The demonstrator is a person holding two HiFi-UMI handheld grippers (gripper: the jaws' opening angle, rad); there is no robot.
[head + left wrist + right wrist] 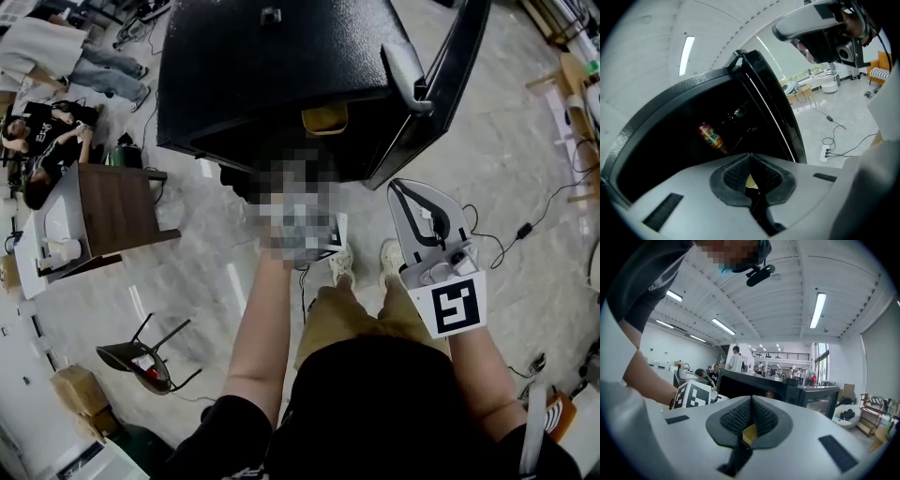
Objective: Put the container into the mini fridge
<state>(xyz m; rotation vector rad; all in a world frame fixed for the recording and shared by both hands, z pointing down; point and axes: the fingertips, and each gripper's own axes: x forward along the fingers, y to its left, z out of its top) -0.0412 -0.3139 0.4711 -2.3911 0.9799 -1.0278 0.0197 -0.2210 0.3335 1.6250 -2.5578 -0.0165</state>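
Note:
The black mini fridge (272, 75) stands on the floor ahead of me with its door (441, 84) swung open to the right. A yellow container (324, 119) sits just inside the opening. In the left gripper view the dark fridge interior (693, 140) holds a small can with a red and green label (710, 137). My left gripper (751, 174) is shut and holds nothing; in the head view a mosaic patch hides it in front of the fridge. My right gripper (424, 217) is shut and empty, held upright to the right of the opening, below the door. Its own view shows its jaws (751, 414) pressed together.
A dark wooden table (117, 206) stands at the left with people sitting behind it. An overturned chair (141, 356) lies on the floor at lower left. Cables and a plug (520, 230) run over the floor at the right, and a power strip (825, 151) lies beyond the door.

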